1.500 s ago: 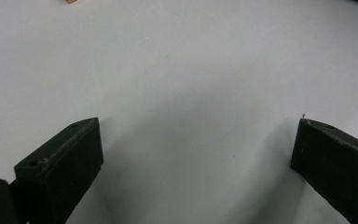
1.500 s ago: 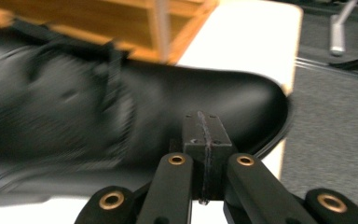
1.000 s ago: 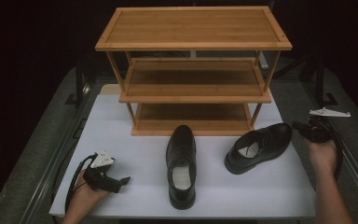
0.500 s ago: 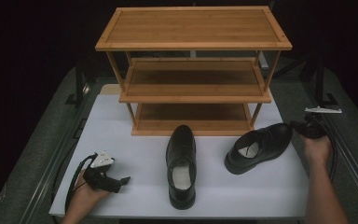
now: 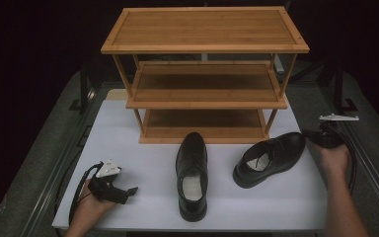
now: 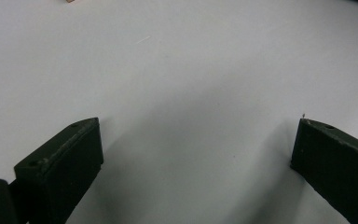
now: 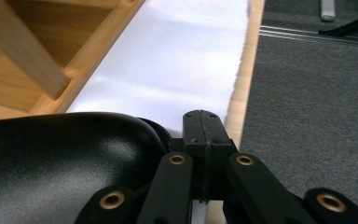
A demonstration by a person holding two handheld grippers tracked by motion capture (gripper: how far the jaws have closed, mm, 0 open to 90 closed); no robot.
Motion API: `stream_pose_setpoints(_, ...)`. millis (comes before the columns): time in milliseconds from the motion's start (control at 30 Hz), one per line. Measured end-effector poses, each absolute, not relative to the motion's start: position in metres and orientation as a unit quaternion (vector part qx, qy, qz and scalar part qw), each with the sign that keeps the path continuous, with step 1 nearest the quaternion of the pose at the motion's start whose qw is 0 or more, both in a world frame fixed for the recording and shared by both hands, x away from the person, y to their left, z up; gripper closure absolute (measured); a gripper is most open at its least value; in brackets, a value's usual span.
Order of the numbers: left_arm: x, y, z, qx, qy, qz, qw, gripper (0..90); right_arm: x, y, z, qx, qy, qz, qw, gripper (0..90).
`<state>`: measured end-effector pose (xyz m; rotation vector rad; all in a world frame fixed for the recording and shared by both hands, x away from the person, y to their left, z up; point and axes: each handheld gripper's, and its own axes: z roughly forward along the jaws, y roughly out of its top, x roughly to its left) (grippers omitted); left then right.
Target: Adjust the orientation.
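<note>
Right claw at the toe of the right shoe; left claw idle on the desk.

I see my right claw (image 5: 310, 137) beside the toe of the angled shoe (image 5: 269, 157), near the desk's (image 5: 143, 163) right edge; in the right gripper view its jaws are pressed together with nothing between them, the glossy toe (image 7: 60, 163) just beside them, though I cannot tell whether they touch. My left claw (image 5: 128, 190) rests at the front left, jaws spread wide over bare white surface. The second shoe (image 5: 192, 177) lies straight, between the claws, before the rack (image 5: 205, 74). The rack's bottom shelf is partly hidden by the tiers above.
</note>
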<state>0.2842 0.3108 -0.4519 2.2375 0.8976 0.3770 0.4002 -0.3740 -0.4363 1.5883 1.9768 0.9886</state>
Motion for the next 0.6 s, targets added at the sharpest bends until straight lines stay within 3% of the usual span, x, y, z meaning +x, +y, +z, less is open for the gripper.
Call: stream_pose_setpoints(600, 0.284, 0.311, -0.452, 0.861, 0.346, 0.145, 0.343, 1.3, 0.391, -0.358, -0.441, 0.540, 0.721, 0.397, 0.177, 90.0)
